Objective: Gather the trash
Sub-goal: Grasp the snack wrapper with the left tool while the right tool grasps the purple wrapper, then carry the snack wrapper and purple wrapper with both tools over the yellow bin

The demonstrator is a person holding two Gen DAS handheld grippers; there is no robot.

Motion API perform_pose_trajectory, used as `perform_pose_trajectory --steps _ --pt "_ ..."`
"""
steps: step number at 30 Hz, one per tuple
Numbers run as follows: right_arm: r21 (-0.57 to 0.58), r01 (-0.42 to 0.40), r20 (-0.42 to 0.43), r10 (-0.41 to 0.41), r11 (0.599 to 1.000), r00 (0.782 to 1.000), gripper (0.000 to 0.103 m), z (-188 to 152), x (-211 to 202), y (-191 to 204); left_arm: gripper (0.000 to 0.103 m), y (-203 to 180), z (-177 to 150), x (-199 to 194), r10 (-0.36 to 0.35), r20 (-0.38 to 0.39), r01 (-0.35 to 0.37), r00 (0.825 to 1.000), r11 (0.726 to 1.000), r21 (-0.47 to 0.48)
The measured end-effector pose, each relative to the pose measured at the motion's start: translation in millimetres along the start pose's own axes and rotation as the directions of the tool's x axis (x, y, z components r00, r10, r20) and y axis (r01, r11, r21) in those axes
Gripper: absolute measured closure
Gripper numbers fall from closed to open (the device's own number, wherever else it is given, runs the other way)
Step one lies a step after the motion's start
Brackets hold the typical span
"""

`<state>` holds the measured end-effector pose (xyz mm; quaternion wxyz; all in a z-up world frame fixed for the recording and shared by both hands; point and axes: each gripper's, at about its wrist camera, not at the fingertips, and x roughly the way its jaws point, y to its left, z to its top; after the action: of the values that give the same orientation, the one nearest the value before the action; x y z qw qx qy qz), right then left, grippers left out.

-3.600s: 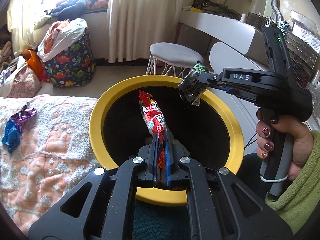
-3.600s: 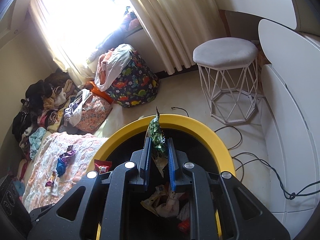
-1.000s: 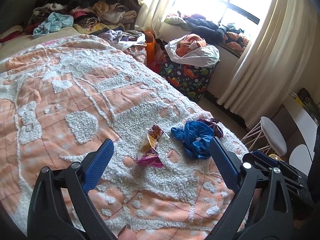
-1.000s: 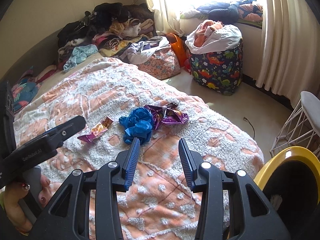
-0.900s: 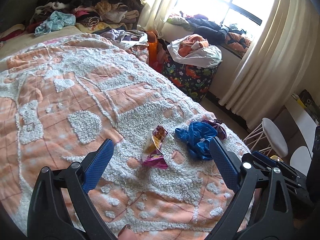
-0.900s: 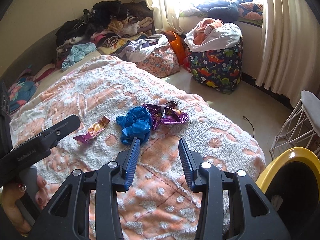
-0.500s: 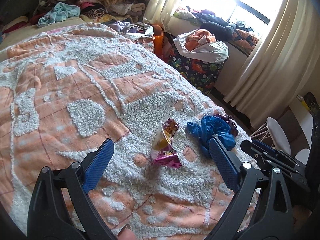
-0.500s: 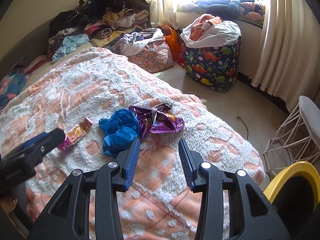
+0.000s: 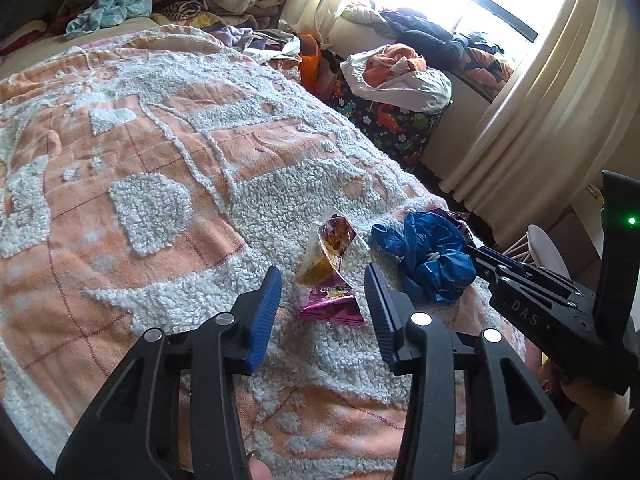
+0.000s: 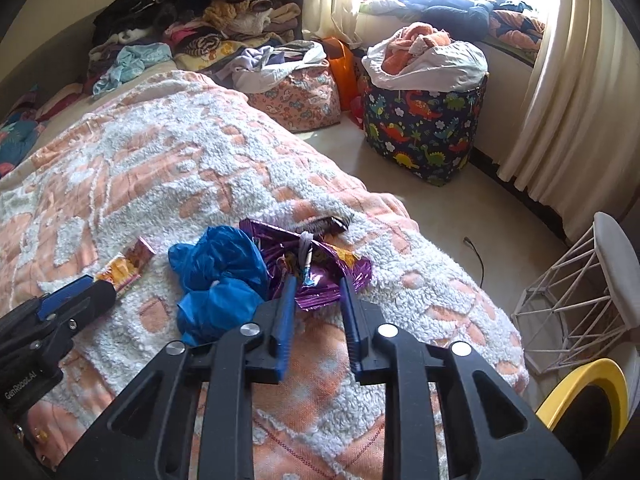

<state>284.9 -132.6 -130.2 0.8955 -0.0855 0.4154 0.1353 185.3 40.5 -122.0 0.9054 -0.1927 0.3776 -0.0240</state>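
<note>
Wrappers within reach, blanket in the way

Left gripper [image 9: 322, 300] hangs low over the blanket [image 9: 168, 160], jaws apart on either side of the pink wrapper [image 9: 330, 276], nothing held. Right gripper [image 10: 318, 304] has its jaws apart too, tips at the edge of the purple wrapper [image 10: 320, 268], beside the blue bag [image 10: 220, 280]. My worry is the pile of the blanket — either jaw could pinch fluff along with foil, or skid a light wrapper away as it closes; the right one might also snag the blue bag. Only the right view shows the yellow bin [image 10: 580, 388] down past the bed's corner — the left view instead shows the pink wrapper whole, which the right catches only in part [image 10: 124, 266]
</note>
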Motion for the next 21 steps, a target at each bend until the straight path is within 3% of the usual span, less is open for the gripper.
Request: perform_pose_trajectory --steps 2,11,21 --pt "0.018 -0.011 0.000 0.011 1.000 1.000 0.090 -4 -1 -2 0.080 1 0 1 -0.005 -0.005 0.005 1.000 1.000 0.000" --pt "0.138 -0.098 -0.007 0.100 0.986 0.995 0.093 -29 -20 -17 0.081 -8 -5 0 -0.040 -0.027 0.041 0.999 0.999 0.033" --pt "0.140 -0.133 -0.011 0.136 0.981 0.991 0.093 -57 -50 -14 0.083 -26 -12 -14 -0.065 -0.040 0.069 0.997 0.993 0.092"
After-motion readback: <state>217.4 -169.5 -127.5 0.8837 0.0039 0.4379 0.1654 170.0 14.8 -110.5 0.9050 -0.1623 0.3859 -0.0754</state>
